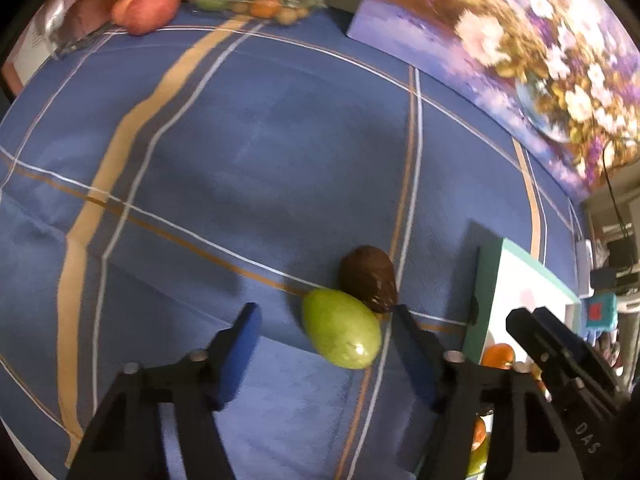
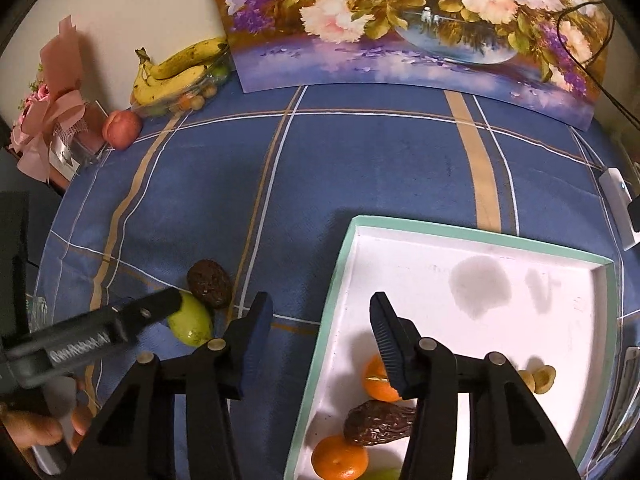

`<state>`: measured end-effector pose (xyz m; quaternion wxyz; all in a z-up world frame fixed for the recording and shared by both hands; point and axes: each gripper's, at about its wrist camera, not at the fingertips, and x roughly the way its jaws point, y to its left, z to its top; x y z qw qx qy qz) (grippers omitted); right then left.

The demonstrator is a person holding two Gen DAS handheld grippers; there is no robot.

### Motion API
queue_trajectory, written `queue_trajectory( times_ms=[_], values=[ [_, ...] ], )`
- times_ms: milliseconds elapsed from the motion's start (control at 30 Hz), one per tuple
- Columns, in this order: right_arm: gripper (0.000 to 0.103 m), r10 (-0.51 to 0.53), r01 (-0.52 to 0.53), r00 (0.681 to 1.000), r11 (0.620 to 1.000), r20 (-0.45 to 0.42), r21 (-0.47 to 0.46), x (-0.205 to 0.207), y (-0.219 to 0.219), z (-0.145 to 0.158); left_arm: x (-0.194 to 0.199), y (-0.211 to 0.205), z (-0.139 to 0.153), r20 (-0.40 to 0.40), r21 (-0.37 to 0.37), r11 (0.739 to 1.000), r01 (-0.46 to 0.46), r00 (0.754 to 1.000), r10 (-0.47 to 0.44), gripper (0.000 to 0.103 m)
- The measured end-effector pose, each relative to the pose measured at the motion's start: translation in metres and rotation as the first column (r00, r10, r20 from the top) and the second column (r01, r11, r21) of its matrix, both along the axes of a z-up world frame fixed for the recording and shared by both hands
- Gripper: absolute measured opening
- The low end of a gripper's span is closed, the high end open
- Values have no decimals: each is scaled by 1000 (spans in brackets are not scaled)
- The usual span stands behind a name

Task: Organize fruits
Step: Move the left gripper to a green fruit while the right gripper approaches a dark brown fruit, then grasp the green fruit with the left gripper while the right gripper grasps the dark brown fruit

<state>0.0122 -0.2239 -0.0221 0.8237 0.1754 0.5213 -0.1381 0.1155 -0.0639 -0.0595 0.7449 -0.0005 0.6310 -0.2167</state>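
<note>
A green mango-like fruit [image 1: 340,334] lies on the blue checked cloth and touches a dark brown avocado [image 1: 368,280] behind it. My left gripper [image 1: 322,316] is open and low over the cloth. The green fruit sits between its blue pads, close to the right one, with a gap to the left one. In the right wrist view the green fruit [image 2: 192,326] shows under a left finger [image 2: 160,308]. My right gripper [image 2: 320,304] is open and empty, straddling the left rim of the white tray [image 2: 340,264]. In the tray lie two oranges [image 2: 378,380], a brown wrinkled fruit [image 2: 376,422] and small yellowish fruits [image 2: 542,378].
A glass bowl with bananas [image 2: 176,68] and a peach [image 2: 122,128] stand at the far left of the cloth. A flower painting [image 2: 400,28] leans along the back. A pink wrapped bouquet [image 2: 56,120] is at the left edge, a white device [image 2: 618,204] at the right.
</note>
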Motion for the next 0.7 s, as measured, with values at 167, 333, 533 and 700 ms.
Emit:
queue_trajectory(
  times_ms=[167, 333, 533, 700],
  values=[
    [52, -8, 7, 1000, 1000, 4, 5, -3, -3, 1, -4, -11, -8, -6, 30, 999, 21, 1000, -21, 58],
    [52, -11, 11, 1000, 1000, 8, 9, -4, -5, 2, -6, -14, -12, -10, 40, 999, 32, 999, -32, 48],
    [52, -15, 15, 1000, 1000, 8, 11, -4, -4, 0, -6, -16, -10, 1, 32, 999, 39, 999, -39, 48],
    [52, -6, 6, 1000, 1000, 16, 12, -1, 1, -1, 2, 7, -1, 22, 17, 999, -37, 999, 37, 48]
  ],
)
